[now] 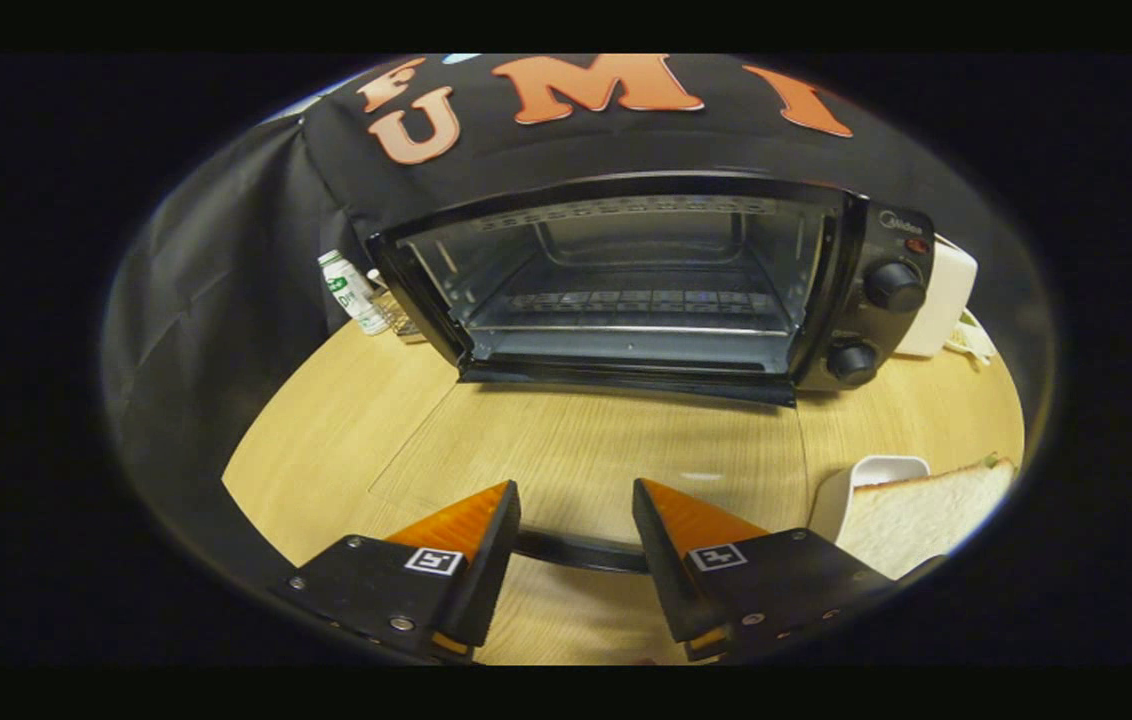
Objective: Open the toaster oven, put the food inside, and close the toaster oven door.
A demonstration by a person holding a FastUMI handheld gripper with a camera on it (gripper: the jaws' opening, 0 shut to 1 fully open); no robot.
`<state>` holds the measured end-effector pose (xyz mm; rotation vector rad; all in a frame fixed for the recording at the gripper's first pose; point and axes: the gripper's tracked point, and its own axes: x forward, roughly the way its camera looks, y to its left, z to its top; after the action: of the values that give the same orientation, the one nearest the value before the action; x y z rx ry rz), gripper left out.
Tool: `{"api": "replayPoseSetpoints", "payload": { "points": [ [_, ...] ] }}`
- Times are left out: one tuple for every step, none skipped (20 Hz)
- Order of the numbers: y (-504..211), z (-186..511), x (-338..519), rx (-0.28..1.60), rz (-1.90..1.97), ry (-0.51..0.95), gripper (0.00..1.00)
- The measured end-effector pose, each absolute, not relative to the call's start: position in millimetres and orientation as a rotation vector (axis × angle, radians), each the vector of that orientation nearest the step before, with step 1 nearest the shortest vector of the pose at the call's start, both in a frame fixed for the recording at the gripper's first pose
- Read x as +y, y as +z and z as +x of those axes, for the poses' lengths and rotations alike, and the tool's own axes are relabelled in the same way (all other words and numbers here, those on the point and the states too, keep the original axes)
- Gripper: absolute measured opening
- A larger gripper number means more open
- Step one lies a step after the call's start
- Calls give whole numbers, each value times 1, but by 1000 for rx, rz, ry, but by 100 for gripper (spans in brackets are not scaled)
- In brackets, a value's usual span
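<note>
- While the toaster oven (646,285) stands at the far side of the bench (346,420), a white bottle with a green label (351,290) sits just beside its left wall, against the black cloth.
- Its door (576,470) is already down, lying flat as a glass pane over the bench; the dark handle bar (576,550) at the door's near edge runs between the fingers.
- The cavity is open and bare, its wire rack (636,305) visible inside.
- The hand-held gripper (576,535) has its orange fingers spread apart on either side of the handle bar, pressing on nothing that I can tell.
- Two knobs (894,285) sit on the oven's right panel, with a white box (946,300) behind it.
- The food, a slice of bread (926,510), lies beside a white dish (861,485), to the right of the fingers.
- Opening looks done; fetching the food seems the step in hand.
- Next move likely calls for swinging right and closing gently on the soft slice without crushing it.
</note>
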<state>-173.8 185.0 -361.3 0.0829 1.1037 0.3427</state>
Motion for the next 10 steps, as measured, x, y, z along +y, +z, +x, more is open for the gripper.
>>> {"api": "replayPoseSetpoints", "payload": {
  "points": [
    [-356,-175,179,1108,94,338,67],
    [-344,-172,174,1078,105,336,67],
    [-330,-168,168,1042,113,341,67],
    [-316,-167,161,1016,114,338,72],
    [-304,-164,150,996,109,328,80],
    [-292,-161,137,975,101,311,88],
    [-283,-157,124,957,91,289,91],
    [-273,-154,107,948,81,268,95],
    [-265,-150,90,940,70,241,96],
    [-260,-146,72,932,61,211,97]
  ]
}}
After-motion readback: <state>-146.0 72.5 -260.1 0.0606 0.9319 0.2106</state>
